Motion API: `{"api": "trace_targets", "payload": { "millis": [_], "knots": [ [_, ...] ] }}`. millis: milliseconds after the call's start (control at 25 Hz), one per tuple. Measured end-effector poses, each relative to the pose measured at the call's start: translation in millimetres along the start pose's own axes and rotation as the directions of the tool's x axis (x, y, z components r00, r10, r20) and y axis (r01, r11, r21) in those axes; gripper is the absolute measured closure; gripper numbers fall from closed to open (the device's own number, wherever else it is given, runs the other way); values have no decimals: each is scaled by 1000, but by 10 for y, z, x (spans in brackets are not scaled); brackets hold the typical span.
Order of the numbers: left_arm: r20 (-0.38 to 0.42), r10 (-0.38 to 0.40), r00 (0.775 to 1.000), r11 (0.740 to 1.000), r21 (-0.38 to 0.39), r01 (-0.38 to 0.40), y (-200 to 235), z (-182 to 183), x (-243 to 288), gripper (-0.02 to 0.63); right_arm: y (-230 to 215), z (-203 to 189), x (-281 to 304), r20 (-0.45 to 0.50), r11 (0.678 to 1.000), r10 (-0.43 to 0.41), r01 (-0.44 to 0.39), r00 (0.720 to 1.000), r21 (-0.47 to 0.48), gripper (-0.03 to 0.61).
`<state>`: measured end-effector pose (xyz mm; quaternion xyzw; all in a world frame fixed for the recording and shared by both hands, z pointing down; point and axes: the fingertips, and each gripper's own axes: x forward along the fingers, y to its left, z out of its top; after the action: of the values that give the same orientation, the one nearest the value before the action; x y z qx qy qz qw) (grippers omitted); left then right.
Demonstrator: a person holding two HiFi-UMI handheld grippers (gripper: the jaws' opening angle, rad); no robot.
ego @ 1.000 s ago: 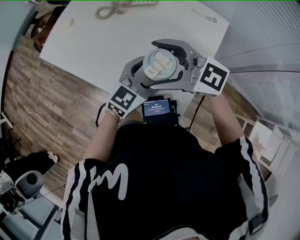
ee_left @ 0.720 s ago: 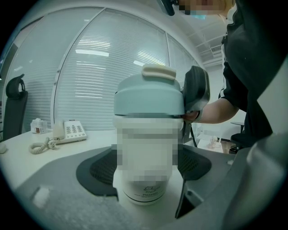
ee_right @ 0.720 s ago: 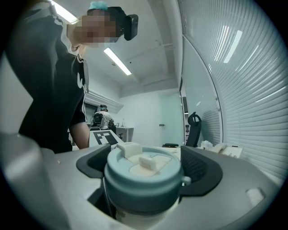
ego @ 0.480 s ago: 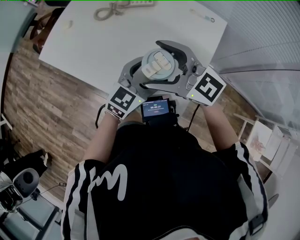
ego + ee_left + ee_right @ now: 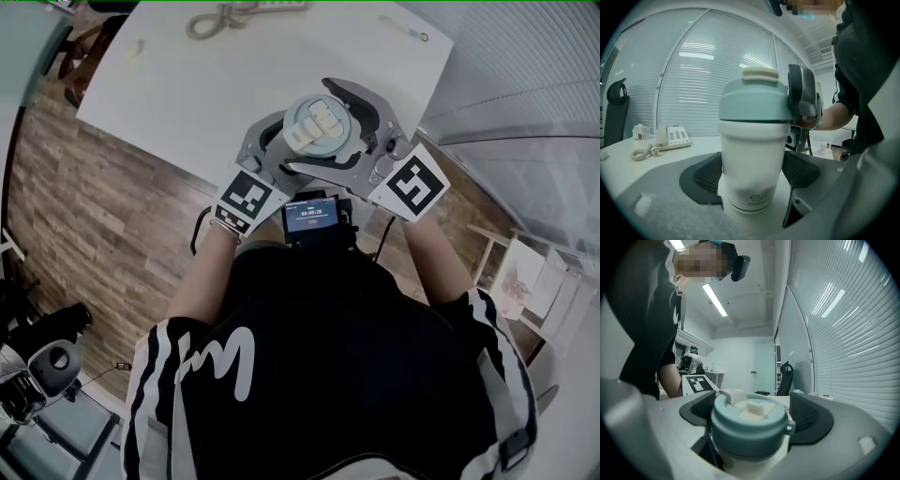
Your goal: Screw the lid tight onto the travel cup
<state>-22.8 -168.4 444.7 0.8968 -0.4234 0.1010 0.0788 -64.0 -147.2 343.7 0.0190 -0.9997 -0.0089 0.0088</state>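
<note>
The white travel cup (image 5: 752,159) with its pale blue-green lid (image 5: 319,127) is held up in front of the person, over the near edge of the table. My left gripper (image 5: 277,145) is shut on the cup's white body, its dark pads (image 5: 710,173) against both sides. My right gripper (image 5: 333,131) comes in from the right and is closed wide round the lid (image 5: 750,420), a pad (image 5: 813,420) on each side of it. The lid sits level on the cup, with its cream flip tab (image 5: 754,406) on top.
The white table (image 5: 206,84) lies beyond the cup, with a telephone (image 5: 670,137) and its coiled cord (image 5: 220,19) at the far edge and a pen (image 5: 412,33) far right. A small screen (image 5: 311,214) hangs at the person's chest. Wooden floor shows to the left.
The right gripper's marker cube has swung round the lid toward the person, turning clockwise as seen from above. The cup and the left gripper have stayed nearly in place.
</note>
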Motion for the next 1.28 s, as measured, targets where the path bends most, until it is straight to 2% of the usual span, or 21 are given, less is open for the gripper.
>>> {"api": "trace_targets", "payload": {
  "millis": [680,1280],
  "knots": [
    [10,24,1000,1000,-8,-24,7,-17,-14,207,-50,-5,-67,1,980,-200,200,980,-14,100],
    [14,61,998,998,-9,-61,29,-26,-9,206,-99,-83,-147,-15,936,-352,352,936,-2,110]
  ]
}}
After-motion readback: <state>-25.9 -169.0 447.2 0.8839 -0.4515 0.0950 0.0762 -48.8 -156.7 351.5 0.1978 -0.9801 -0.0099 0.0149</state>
